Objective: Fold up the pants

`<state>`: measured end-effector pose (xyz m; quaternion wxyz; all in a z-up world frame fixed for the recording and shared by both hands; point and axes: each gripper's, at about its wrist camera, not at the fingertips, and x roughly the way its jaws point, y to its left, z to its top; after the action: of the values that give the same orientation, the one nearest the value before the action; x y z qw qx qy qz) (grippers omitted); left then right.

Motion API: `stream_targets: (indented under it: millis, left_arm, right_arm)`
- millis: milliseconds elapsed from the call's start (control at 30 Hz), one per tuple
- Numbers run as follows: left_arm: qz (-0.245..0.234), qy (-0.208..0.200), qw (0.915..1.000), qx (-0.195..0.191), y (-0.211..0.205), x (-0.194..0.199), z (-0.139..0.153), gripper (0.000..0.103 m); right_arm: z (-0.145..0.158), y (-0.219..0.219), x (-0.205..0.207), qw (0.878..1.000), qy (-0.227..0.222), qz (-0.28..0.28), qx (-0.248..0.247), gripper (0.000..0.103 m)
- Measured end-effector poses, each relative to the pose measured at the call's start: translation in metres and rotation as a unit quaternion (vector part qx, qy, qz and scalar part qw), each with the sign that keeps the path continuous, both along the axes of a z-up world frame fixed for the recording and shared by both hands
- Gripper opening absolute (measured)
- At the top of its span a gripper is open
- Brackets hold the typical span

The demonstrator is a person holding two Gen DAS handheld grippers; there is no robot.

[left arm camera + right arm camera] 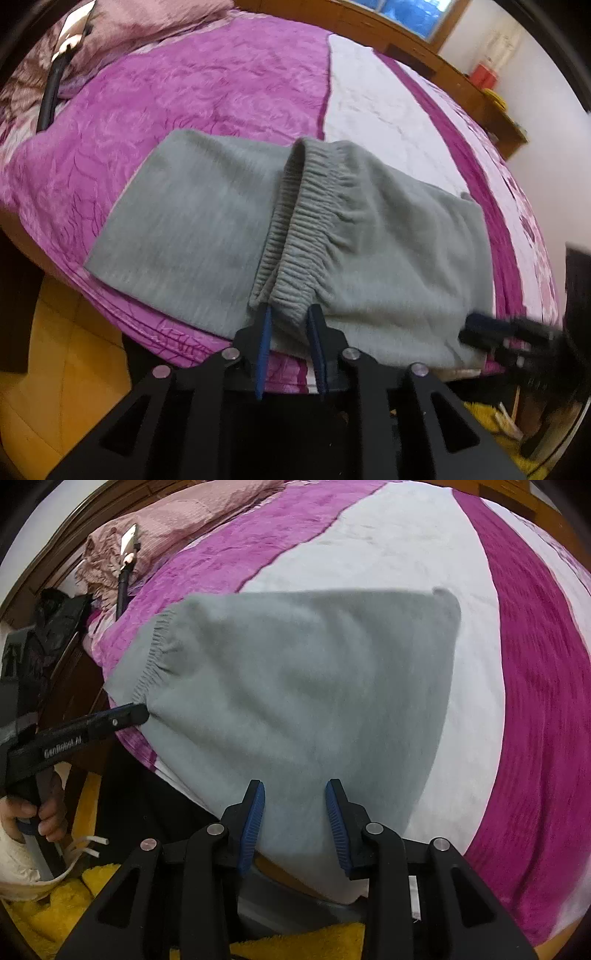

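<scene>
Grey pants (229, 229) lie folded on a purple and white bedspread (192, 85) near the bed's front edge. The elastic waistband (306, 221) lies folded over on top of the leg fabric. My left gripper (288, 314) is closed down on the near end of the waistband. It also shows from the side in the right wrist view (136, 714), pinching that waistband corner. My right gripper (294, 790) is open, its blue pads on either side of the pants (295, 686) near edge, not clamping. In the left wrist view it (476, 326) appears blurred at the pants' right edge.
A pink pillow (177, 520) and a black-handled object (123, 579) lie at the bed's far left. A wooden bed frame (424, 55) runs along the back, with a red item (484, 74) on its ledge. Yellow fluffy fabric (92, 882) lies on the floor below the bed edge.
</scene>
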<state>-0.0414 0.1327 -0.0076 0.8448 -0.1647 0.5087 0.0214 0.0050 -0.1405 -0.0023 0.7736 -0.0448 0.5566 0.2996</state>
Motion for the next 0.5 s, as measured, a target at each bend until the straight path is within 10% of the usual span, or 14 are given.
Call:
stream_targets:
  millis: [500]
  left_arm:
    - [0.028, -0.017, 0.9988, -0.037, 0.015, 0.011, 0.006, 0.040]
  right_arm:
    - [0.046, 0.089, 0.059, 0.989, -0.068, 0.133, -0.016, 0.038]
